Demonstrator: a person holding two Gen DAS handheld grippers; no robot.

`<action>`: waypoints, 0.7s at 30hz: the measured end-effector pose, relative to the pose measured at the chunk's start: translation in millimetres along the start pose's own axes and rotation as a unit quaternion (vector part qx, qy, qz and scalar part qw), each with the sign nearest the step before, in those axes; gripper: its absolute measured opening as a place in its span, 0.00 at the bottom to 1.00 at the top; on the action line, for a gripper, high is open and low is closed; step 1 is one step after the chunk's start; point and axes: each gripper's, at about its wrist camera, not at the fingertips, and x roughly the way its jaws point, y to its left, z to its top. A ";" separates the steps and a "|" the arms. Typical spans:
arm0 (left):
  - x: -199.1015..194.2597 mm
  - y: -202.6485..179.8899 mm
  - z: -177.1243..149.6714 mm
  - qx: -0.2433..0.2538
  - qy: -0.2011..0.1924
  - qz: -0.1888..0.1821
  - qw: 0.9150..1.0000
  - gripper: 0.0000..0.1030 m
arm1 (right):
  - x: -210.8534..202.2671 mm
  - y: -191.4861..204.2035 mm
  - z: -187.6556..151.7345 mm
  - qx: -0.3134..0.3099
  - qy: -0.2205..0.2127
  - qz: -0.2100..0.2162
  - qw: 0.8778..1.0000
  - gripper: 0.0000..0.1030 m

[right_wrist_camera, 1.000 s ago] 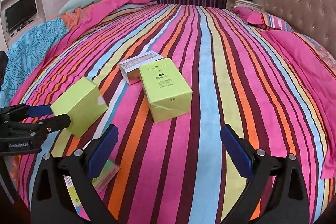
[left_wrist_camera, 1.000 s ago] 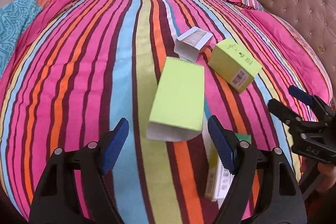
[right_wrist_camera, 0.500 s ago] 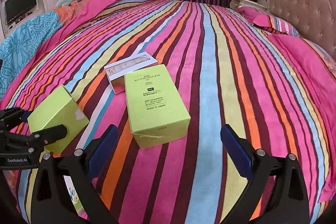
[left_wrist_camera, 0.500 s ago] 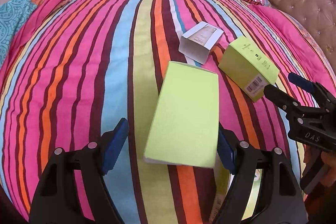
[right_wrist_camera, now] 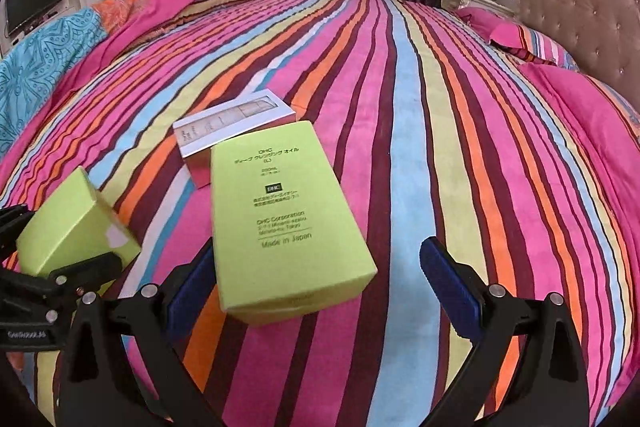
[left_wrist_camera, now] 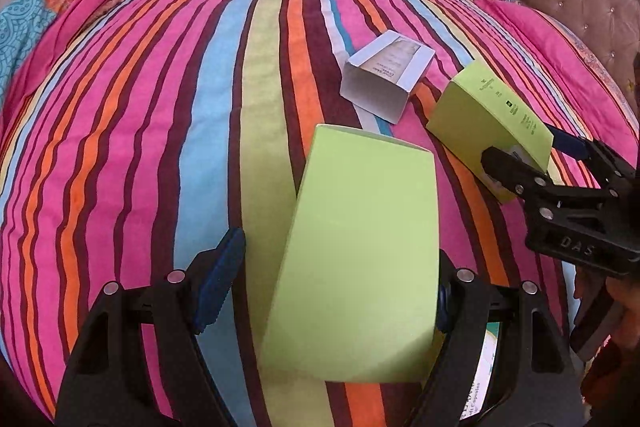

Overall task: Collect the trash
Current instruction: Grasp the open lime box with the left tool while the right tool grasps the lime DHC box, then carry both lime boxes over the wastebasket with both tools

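Three empty cartons lie on the striped bedspread [left_wrist_camera: 160,107]. A plain lime-green box [left_wrist_camera: 360,247] lies between the fingers of my left gripper [left_wrist_camera: 328,287]; the left pad stands clear of it and the right pad is hidden behind it. This box [right_wrist_camera: 72,227] and the left gripper [right_wrist_camera: 60,239] also show in the right wrist view. A lime-green box with black print [right_wrist_camera: 280,219] lies between the spread fingers of my right gripper [right_wrist_camera: 318,283], the right pad well off it. The left wrist view shows that box [left_wrist_camera: 480,115] and right gripper [left_wrist_camera: 532,151]. A white box [left_wrist_camera: 384,79] [right_wrist_camera: 236,131] lies just beyond.
A flat printed packet [left_wrist_camera: 480,383] peeks out under the left gripper's right finger. Pink pillows [right_wrist_camera: 516,35] and a tufted headboard [right_wrist_camera: 580,7] are to the right, and a folded quilt [right_wrist_camera: 52,67] to the left. The striped spread stretches bare beyond the boxes.
Both grippers have moved forward and down over the bed. Each green box, earlier ahead of the fingertips, now lies between them. The jaws keep the same width.
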 end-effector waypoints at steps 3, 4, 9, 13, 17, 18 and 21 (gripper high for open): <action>0.9 -2.4 -0.1 0.013 -0.004 0.007 1.000 0.74 | 3.5 2.8 2.1 -0.004 0.002 -0.007 1.000 0.91; 1.1 -3.3 -0.4 0.016 -0.005 0.010 1.000 0.74 | 4.8 4.0 2.8 -0.005 0.004 -0.009 1.000 0.91; 2.6 -7.8 -2.3 0.031 -0.007 0.016 0.999 0.61 | 11.5 10.4 2.2 -0.004 0.019 -0.009 1.000 0.66; -0.5 -10.5 -2.4 0.042 -0.009 0.018 0.999 0.48 | 8.3 14.9 -1.7 -0.001 0.023 -0.011 1.000 0.60; -4.0 -8.2 -4.4 0.038 -0.006 0.020 0.999 0.48 | 1.4 15.0 -5.3 0.002 0.026 -0.008 1.000 0.60; -5.5 -8.0 -5.7 0.038 -0.006 0.021 0.999 0.48 | -1.5 14.8 -6.4 0.002 0.026 -0.010 1.000 0.60; -9.9 -6.4 -10.0 0.032 -0.005 0.021 0.999 0.48 | -11.3 12.6 -10.6 0.009 0.027 -0.007 1.000 0.60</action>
